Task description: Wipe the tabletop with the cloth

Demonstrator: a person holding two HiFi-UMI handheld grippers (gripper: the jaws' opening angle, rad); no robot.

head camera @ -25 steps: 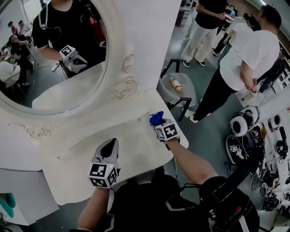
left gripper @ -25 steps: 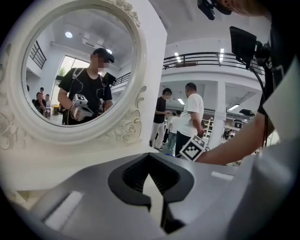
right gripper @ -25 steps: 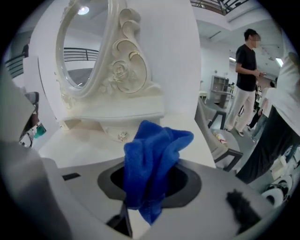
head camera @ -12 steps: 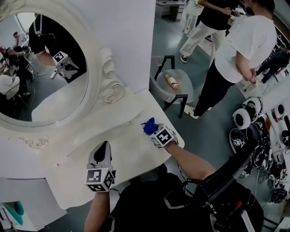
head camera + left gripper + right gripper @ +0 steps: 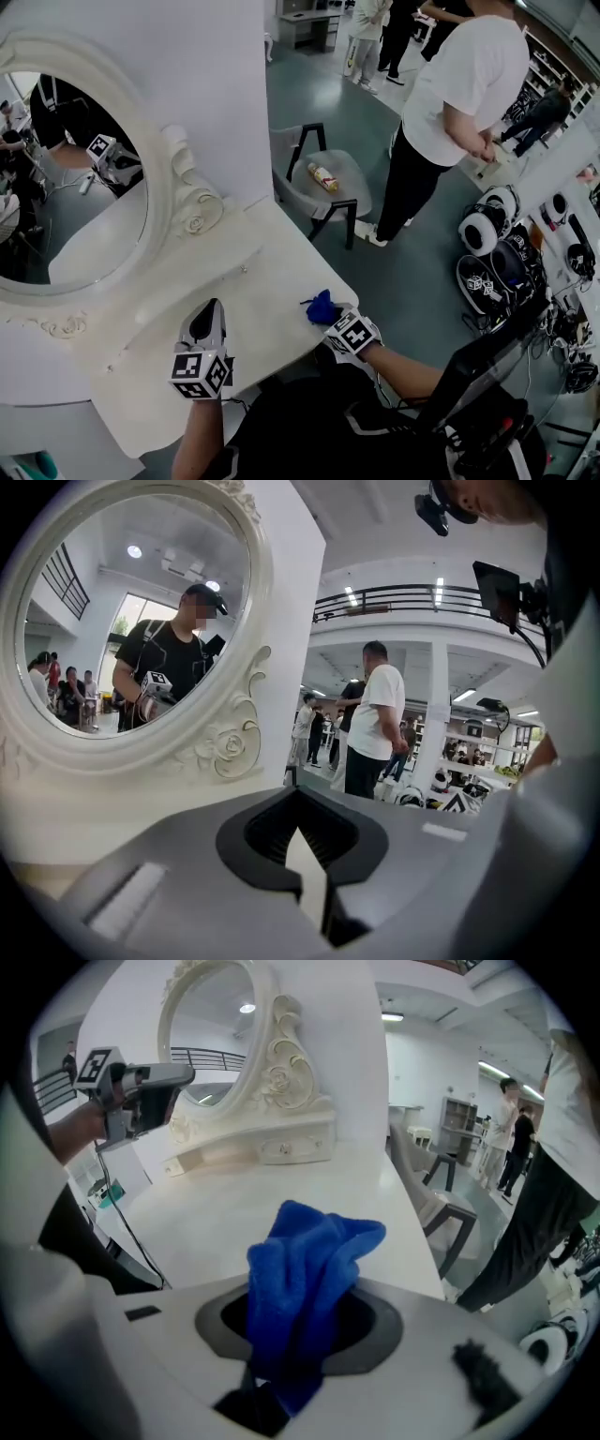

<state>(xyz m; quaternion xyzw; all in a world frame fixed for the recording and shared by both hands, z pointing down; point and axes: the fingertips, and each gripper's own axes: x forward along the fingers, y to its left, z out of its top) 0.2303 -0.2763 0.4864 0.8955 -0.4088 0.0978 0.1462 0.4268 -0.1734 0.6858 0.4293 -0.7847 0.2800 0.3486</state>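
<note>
The blue cloth (image 5: pixel 322 306) is bunched up between the jaws of my right gripper (image 5: pixel 330 319), which is shut on it at the white tabletop's (image 5: pixel 253 291) near right corner. In the right gripper view the cloth (image 5: pixel 309 1269) sticks up out of the right gripper (image 5: pixel 291 1354) and hides part of the tabletop (image 5: pixel 281 1185) beyond. My left gripper (image 5: pixel 210 307) hovers over the tabletop's near left part, jaws together and holding nothing. The left gripper (image 5: pixel 305 855) points toward the mirror, and it also shows in the right gripper view as the left gripper (image 5: pixel 155 1087) at far left.
An ornate white mirror (image 5: pixel 66 187) stands along the back of the table. Right of the table is a grey chair (image 5: pixel 323 178) with a packet on its seat. A person in a white shirt (image 5: pixel 459 84) stands beyond it. Headsets (image 5: pixel 487 244) lie on the floor at right.
My right gripper has dragged the blue cloth from the table's far right toward its near right edge. The left gripper has stayed in about the same place.
</note>
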